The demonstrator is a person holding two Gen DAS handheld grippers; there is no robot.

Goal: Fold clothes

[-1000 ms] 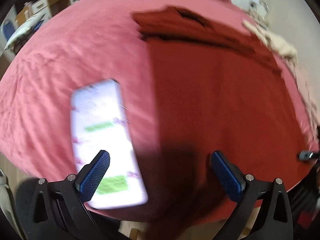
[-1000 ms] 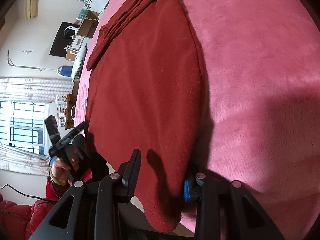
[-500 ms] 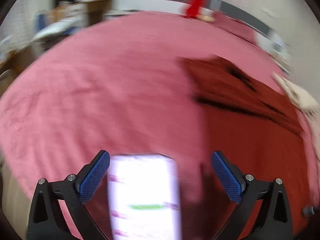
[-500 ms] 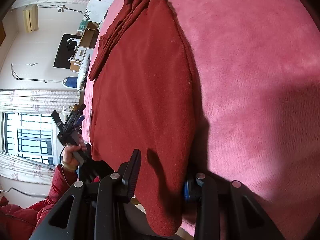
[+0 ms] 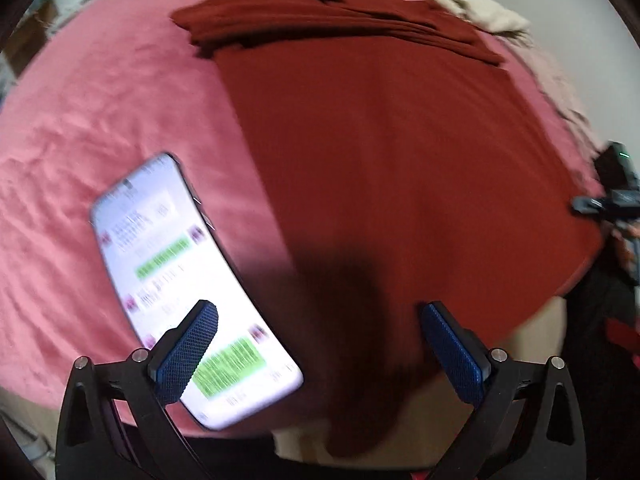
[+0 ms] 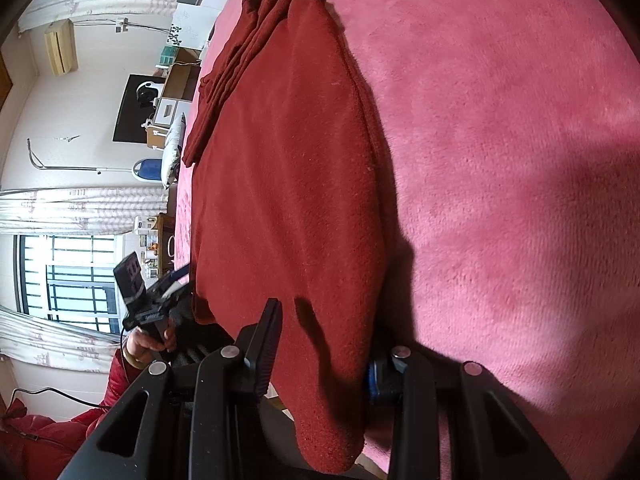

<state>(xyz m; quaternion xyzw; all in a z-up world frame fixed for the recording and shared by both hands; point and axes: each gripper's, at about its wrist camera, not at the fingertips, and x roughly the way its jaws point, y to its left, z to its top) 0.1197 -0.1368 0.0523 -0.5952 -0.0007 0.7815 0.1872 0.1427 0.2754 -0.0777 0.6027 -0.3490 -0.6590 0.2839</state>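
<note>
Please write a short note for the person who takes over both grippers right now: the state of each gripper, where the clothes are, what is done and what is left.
Left gripper: open, empty, hovering over the near bed edge, above a lit phone lying on the pink blanket.
Right gripper: partly closed, with the near corner of the dark red garment between its fingers where it hangs over the bed edge.
Garment: body spread flat on the blanket, far end bunched in folds. A cream cloth lies beyond it.
Done: garment laid out. Left: grasp the other near corner, then fold; no fold of the body made yet.
</note>
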